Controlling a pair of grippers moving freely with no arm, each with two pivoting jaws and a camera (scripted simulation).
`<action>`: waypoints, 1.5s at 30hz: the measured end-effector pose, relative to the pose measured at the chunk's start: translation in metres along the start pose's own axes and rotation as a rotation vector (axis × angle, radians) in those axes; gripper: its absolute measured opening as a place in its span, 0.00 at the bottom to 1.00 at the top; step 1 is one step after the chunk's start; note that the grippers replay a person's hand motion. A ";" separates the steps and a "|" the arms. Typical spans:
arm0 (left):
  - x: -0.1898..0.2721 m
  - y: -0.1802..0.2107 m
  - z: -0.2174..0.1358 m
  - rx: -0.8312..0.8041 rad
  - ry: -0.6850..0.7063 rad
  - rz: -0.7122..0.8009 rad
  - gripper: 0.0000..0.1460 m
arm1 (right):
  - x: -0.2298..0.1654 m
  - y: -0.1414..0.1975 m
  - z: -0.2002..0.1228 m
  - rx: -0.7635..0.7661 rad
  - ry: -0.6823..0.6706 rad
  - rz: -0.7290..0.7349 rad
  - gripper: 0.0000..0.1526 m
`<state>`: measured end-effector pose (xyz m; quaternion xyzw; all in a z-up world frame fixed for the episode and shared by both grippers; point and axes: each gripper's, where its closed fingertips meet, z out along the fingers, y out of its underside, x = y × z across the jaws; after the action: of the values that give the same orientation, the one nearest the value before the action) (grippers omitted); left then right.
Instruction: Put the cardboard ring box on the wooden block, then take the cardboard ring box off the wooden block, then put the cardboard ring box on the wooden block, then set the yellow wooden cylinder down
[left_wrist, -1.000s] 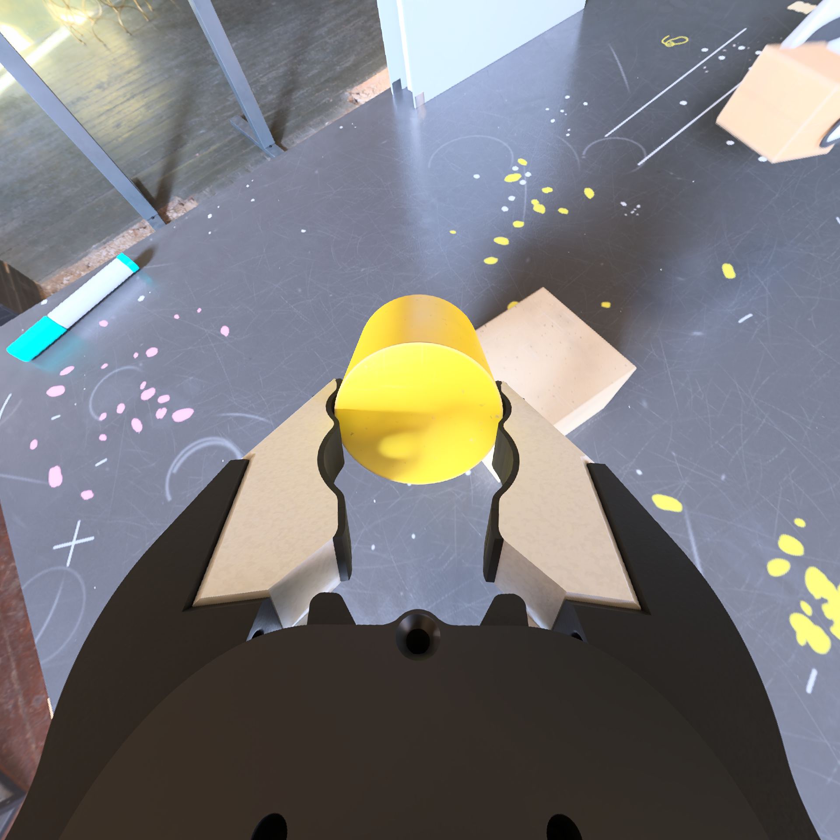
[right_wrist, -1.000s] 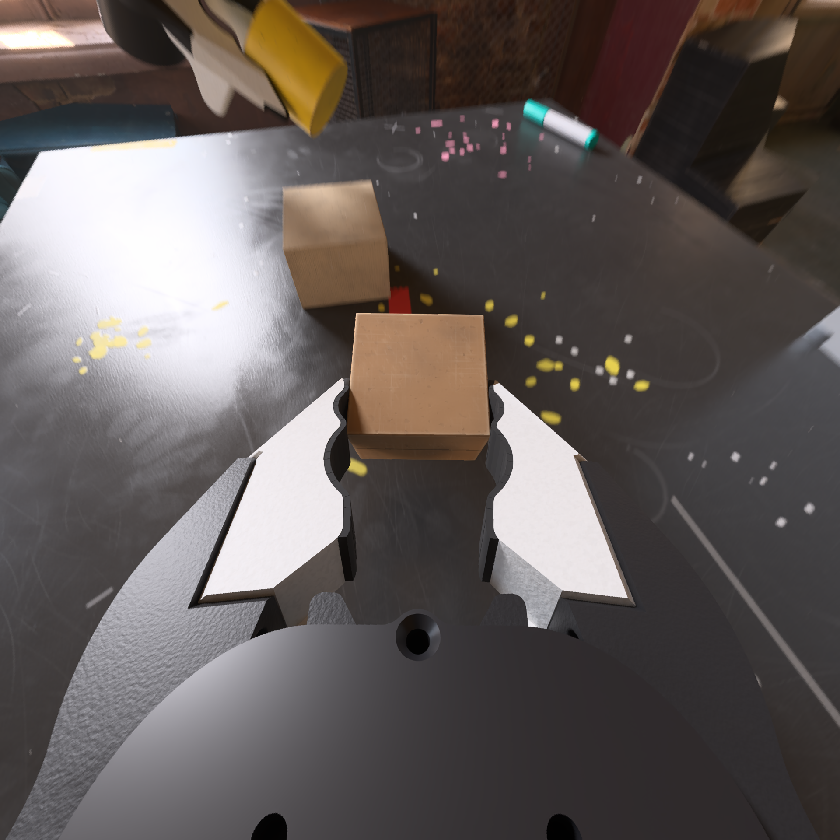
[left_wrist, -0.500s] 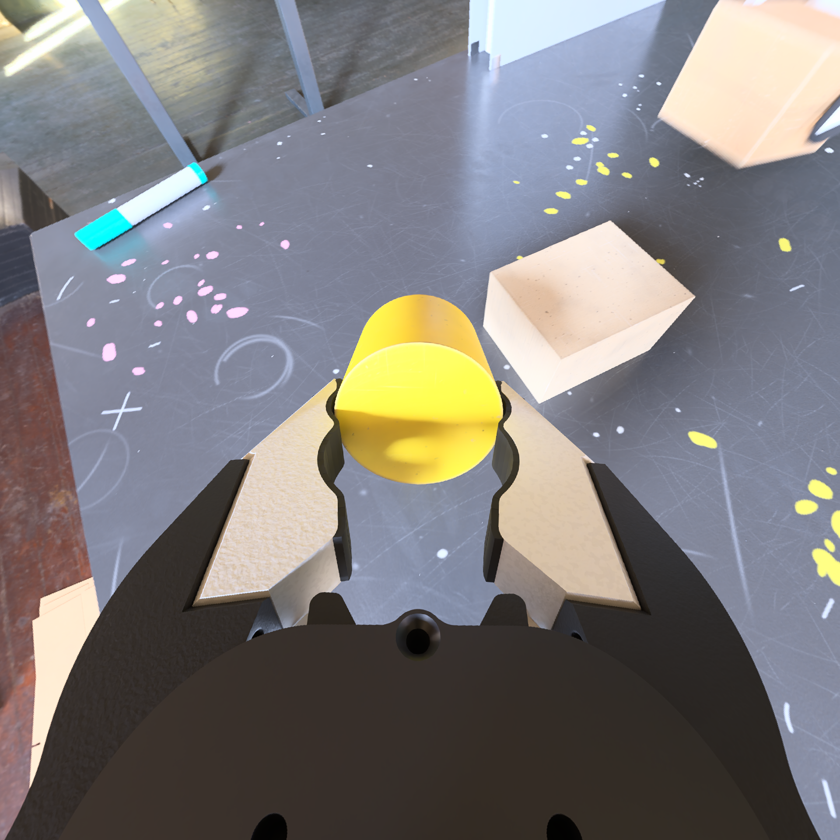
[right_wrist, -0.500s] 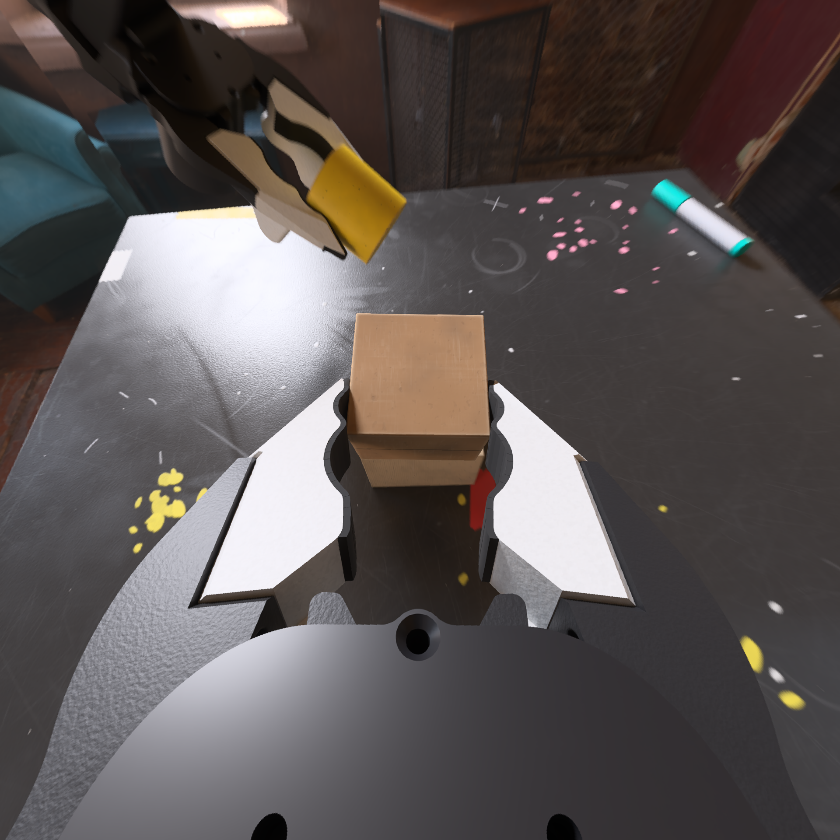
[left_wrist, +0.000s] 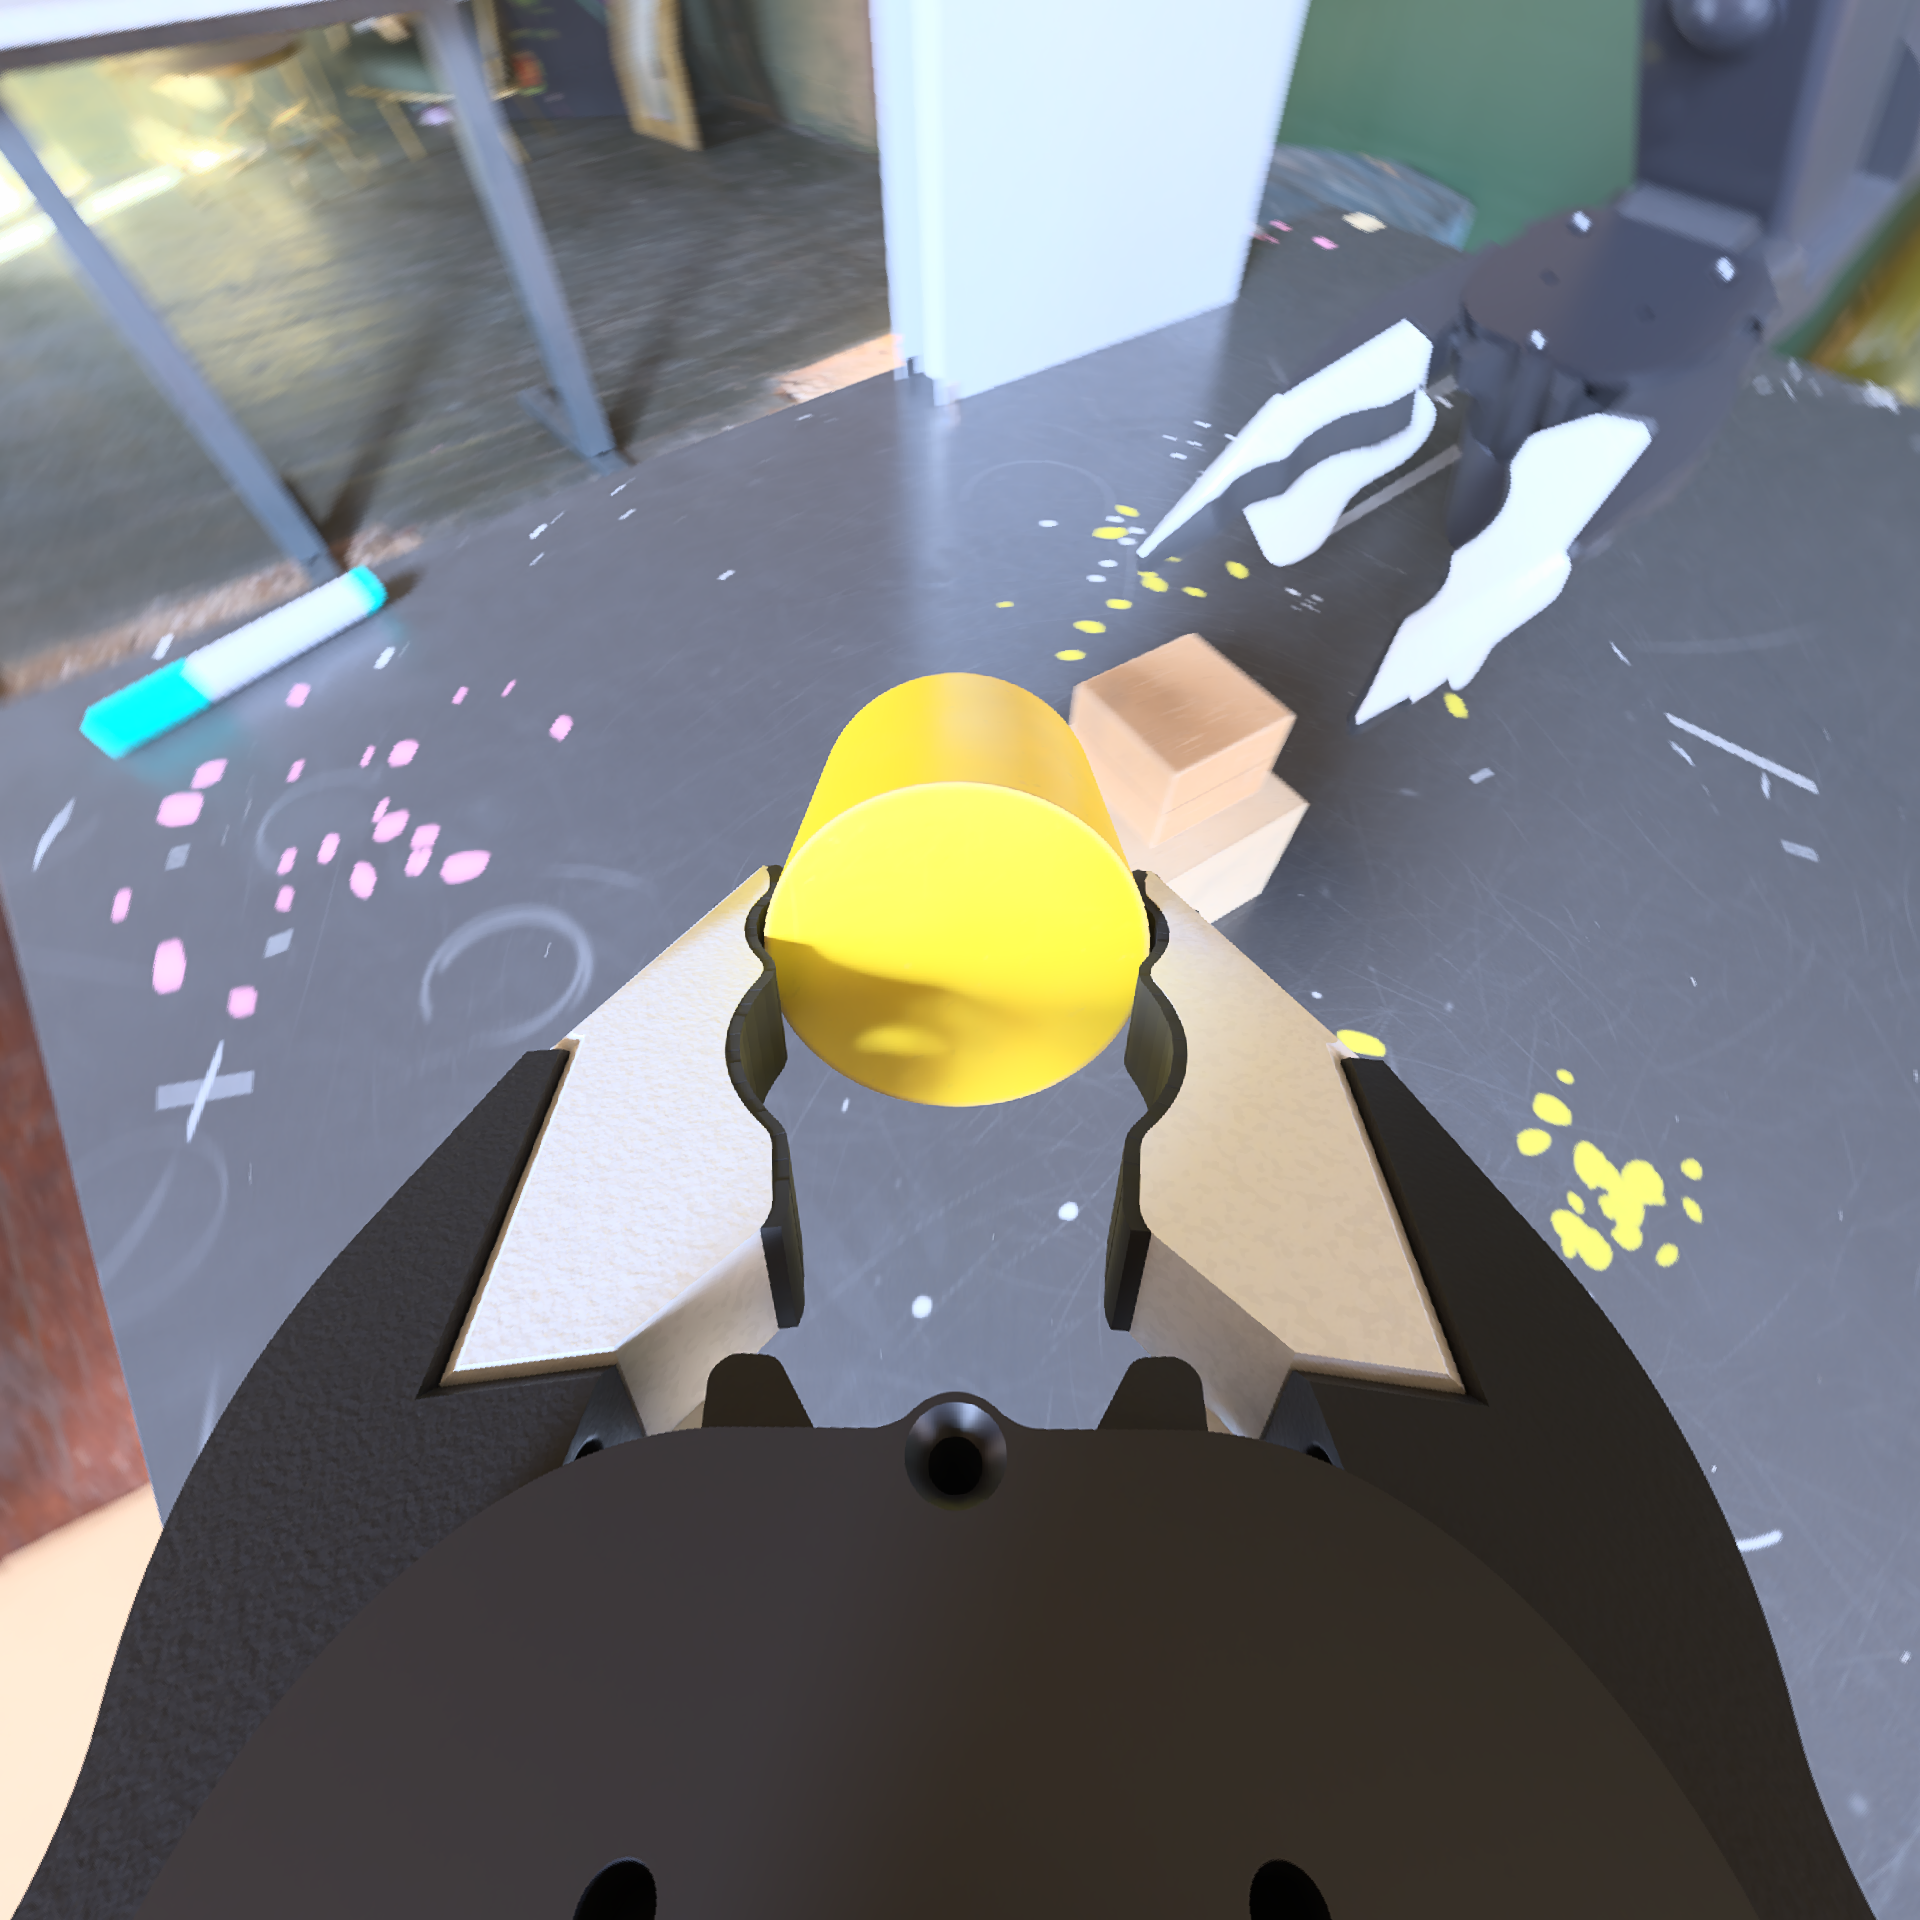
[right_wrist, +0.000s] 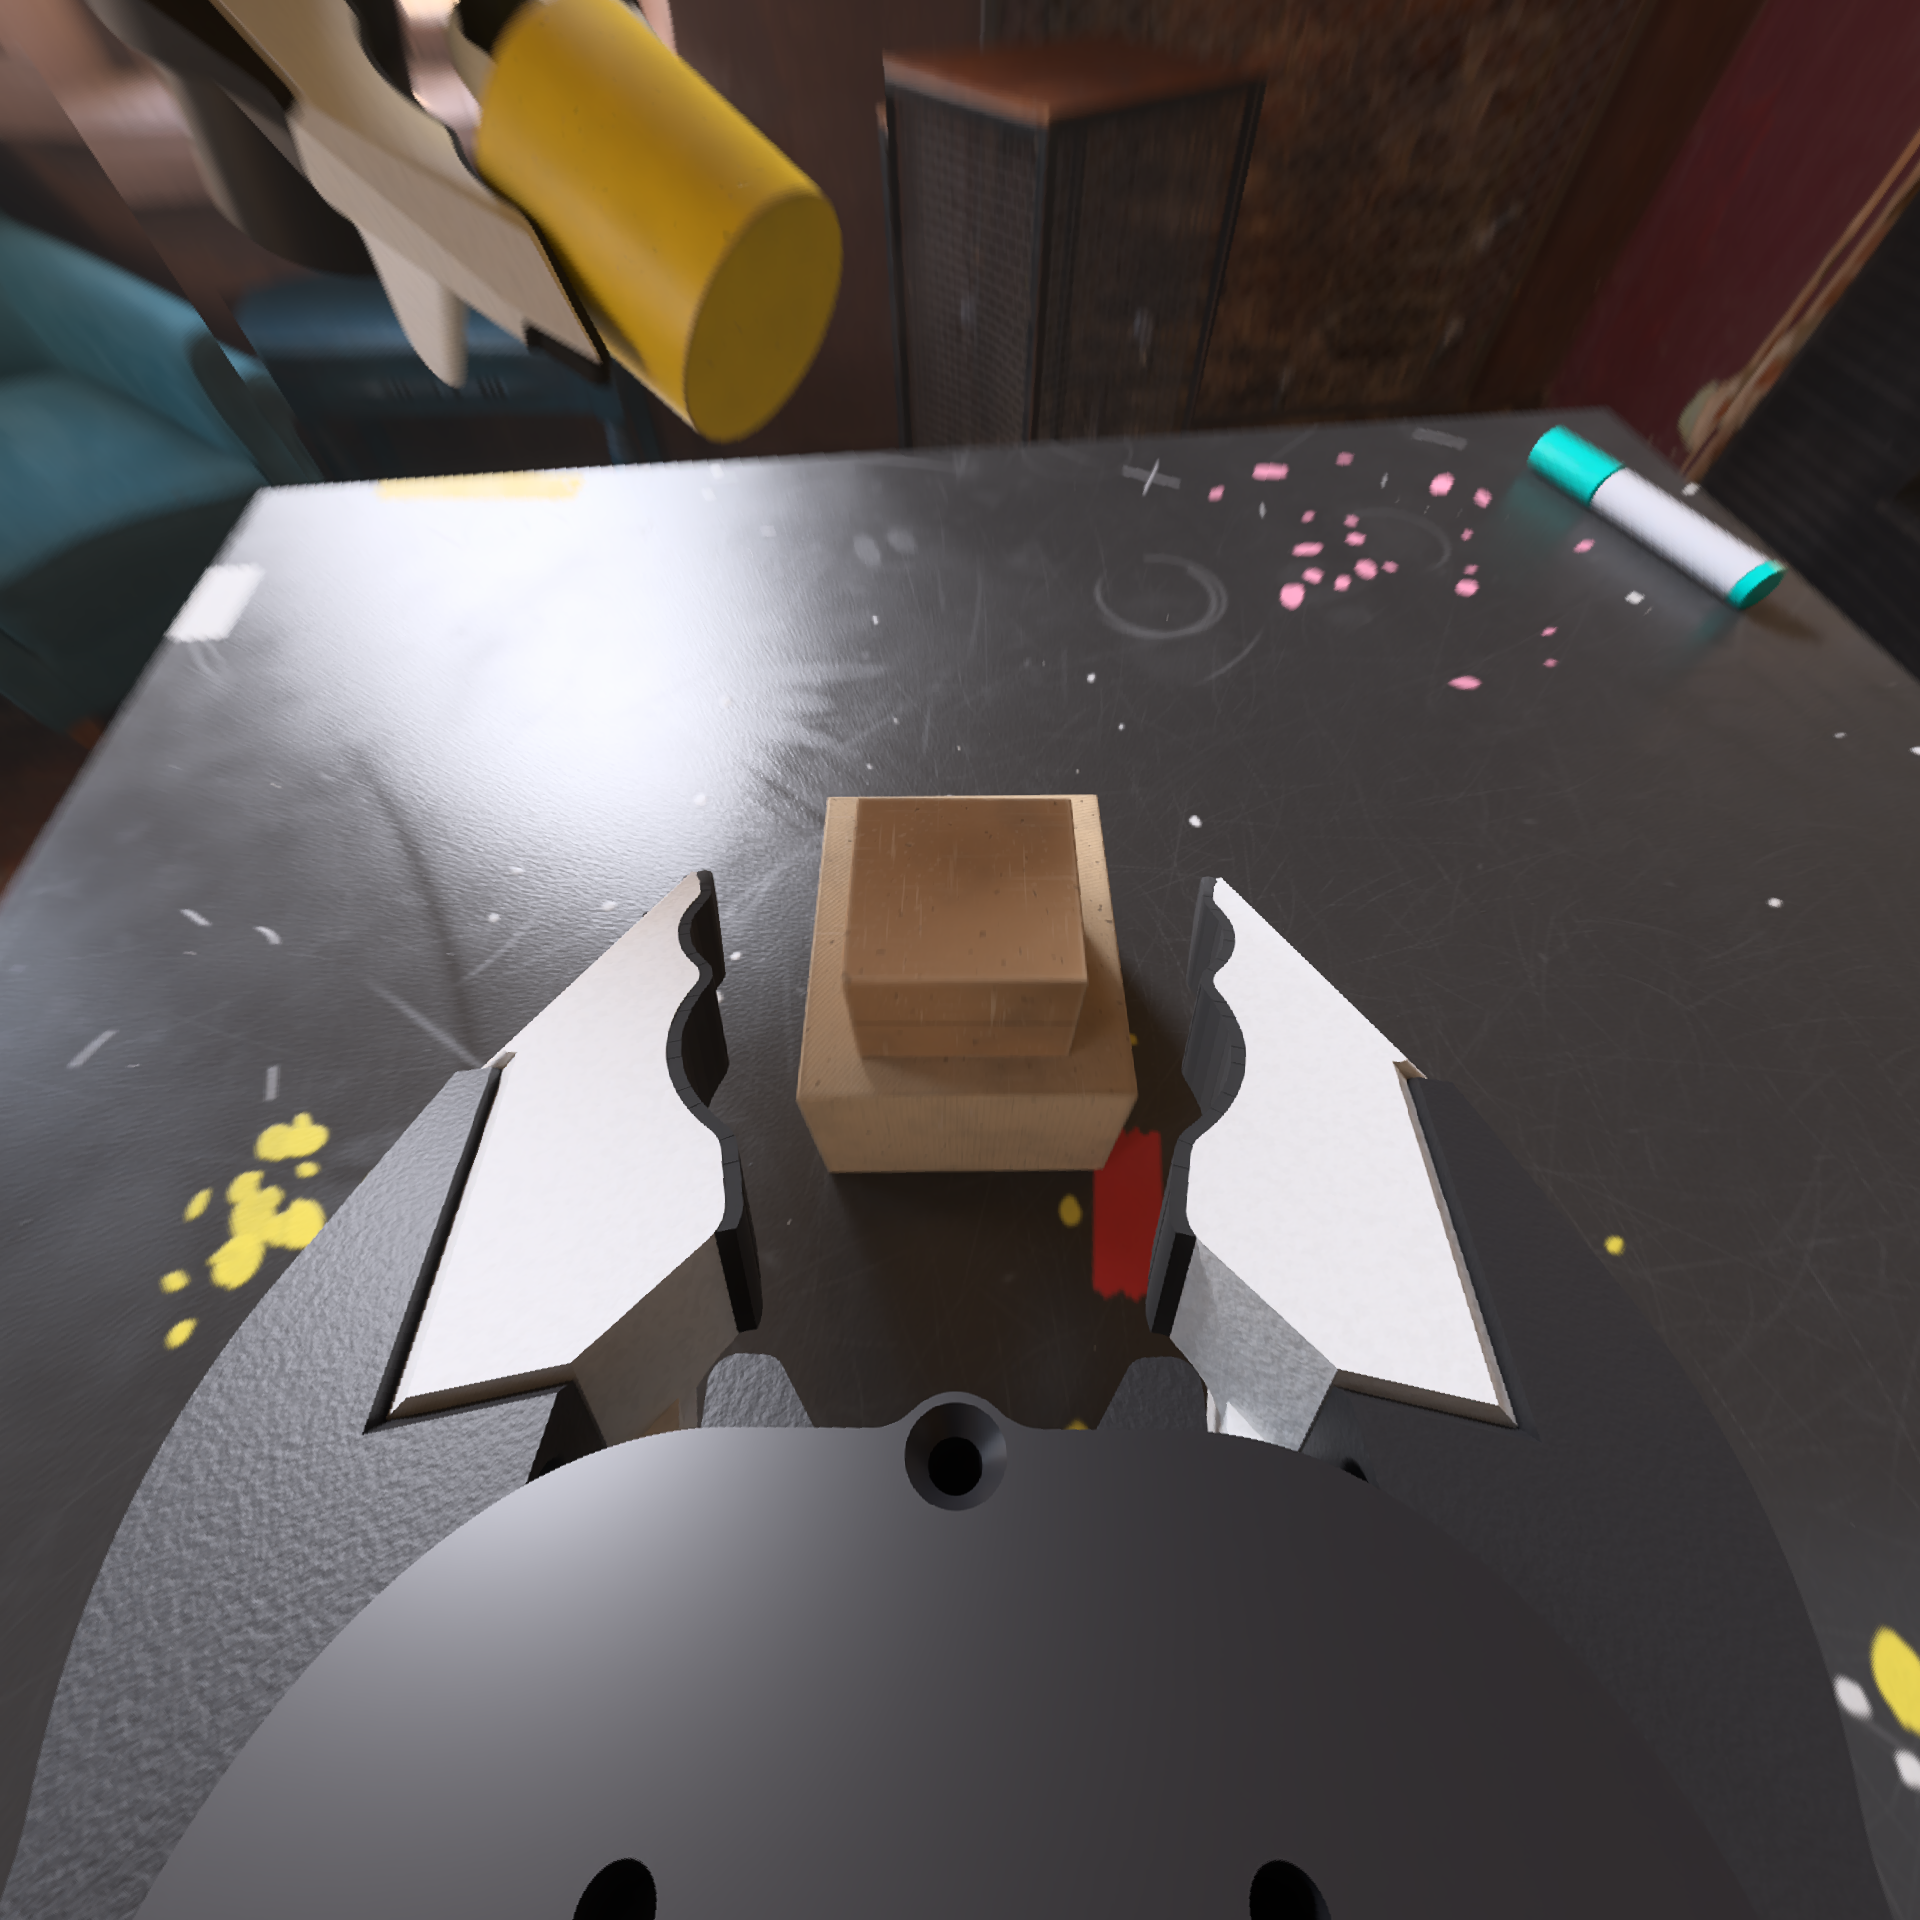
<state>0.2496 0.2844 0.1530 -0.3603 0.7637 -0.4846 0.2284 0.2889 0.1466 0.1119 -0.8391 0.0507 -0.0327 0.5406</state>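
Resting on the wooden block, the cardboard ring box sits between the right gripper's released jaws, untouched; the left gripper clenches the yellow wooden cylinder.

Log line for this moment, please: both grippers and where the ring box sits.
left gripper: shut on yellow wooden cylinder, held aloft | right gripper: open, empty | cardboard ring box: resting on wooden block

I see a bright yellow wooden cylinder, a tan cardboard ring box on a paler beige wooden block, and a white marker with teal ends. The table is dark grey, scratched, speckled with pink, yellow and white flecks, plus one red patch.
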 end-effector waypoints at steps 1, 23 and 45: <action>0.010 -0.008 0.007 -0.013 0.032 0.065 0.45 | 0.000 -0.002 -0.012 0.040 -0.007 0.009 0.60; 0.006 -0.035 0.046 -0.133 0.177 0.483 0.45 | 0.000 0.007 0.016 0.028 0.019 0.053 0.65; -0.007 -0.010 -0.004 -0.177 0.108 0.515 0.45 | -0.002 0.014 0.039 -0.140 -0.632 -0.256 0.39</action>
<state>0.2542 0.2890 0.1643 -0.1467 0.8805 -0.3606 0.2706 0.2908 0.1768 0.0831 -0.8423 -0.2230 0.1649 0.4623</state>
